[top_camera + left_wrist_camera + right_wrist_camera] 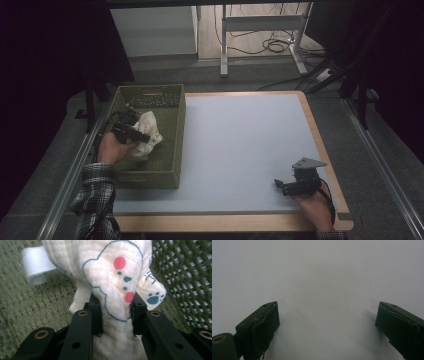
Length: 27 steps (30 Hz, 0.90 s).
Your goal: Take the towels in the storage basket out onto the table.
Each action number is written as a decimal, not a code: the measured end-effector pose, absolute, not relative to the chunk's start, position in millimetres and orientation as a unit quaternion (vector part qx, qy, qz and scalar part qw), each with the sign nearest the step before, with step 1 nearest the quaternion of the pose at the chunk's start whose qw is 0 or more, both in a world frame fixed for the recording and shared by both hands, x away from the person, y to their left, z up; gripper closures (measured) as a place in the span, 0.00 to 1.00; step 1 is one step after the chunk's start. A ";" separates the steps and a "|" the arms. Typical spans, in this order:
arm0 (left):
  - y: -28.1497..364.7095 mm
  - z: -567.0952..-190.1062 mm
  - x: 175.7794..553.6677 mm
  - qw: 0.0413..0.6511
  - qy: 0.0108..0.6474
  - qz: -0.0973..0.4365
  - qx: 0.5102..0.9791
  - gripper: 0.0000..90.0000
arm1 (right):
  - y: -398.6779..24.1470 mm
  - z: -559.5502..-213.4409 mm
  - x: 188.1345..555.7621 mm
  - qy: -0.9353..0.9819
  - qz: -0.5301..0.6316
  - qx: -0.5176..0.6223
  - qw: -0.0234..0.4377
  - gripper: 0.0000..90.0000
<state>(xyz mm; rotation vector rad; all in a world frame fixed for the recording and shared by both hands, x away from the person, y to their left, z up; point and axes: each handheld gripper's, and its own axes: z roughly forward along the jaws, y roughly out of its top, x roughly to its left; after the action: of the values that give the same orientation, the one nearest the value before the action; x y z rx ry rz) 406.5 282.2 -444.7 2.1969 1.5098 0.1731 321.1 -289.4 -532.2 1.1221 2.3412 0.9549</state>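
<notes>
- The left gripper (136, 136) was clamped on the white cloth (117, 282), bunched lengthwise above the green basket (172, 130) at far left
- The right gripper (285, 186), jaws apart, sat well away near right

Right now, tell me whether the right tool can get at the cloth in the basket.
Probably not: the right tool rests across the table, and the left tool already clamps the cloth inside the basket.

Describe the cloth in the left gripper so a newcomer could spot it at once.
Find the olive woven basket at the table's left edge. Inside it, the left gripper pinches a bunched cream cloth. Its blue cloud outline, red dots and paw print set it apart from the white roll beside it.
</notes>
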 end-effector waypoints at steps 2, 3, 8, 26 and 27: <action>283.2 -441.7 405.3 0.235 0.549 0.065 0.799 0.78 | -289.4 -532.2 321.1 0.831 0.339 0.399 0.187 0.06; 284.1 -438.7 404.1 0.236 0.548 0.070 0.799 0.78 | -289.4 -532.2 321.2 0.832 0.339 0.398 0.187 0.06; 288.3 -423.6 398.0 0.247 0.545 0.084 0.797 0.77 | -289.4 -532.3 321.1 0.832 0.339 0.398 0.187 0.06; 278.7 -361.1 375.5 0.302 0.525 0.118 0.787 0.77 | -289.3 -532.2 321.0 0.831 0.339 0.399 0.186 0.06; 277.1 -357.4 374.3 0.305 0.524 0.120 0.786 0.77 | -289.4 -532.2 321.0 0.832 0.339 0.398 0.187 0.06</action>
<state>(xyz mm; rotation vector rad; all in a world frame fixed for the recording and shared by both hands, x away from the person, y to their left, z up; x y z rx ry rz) 374.3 277.1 -357.4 2.0811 1.3866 0.3175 321.0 -289.4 -532.2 1.1215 2.3413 0.9544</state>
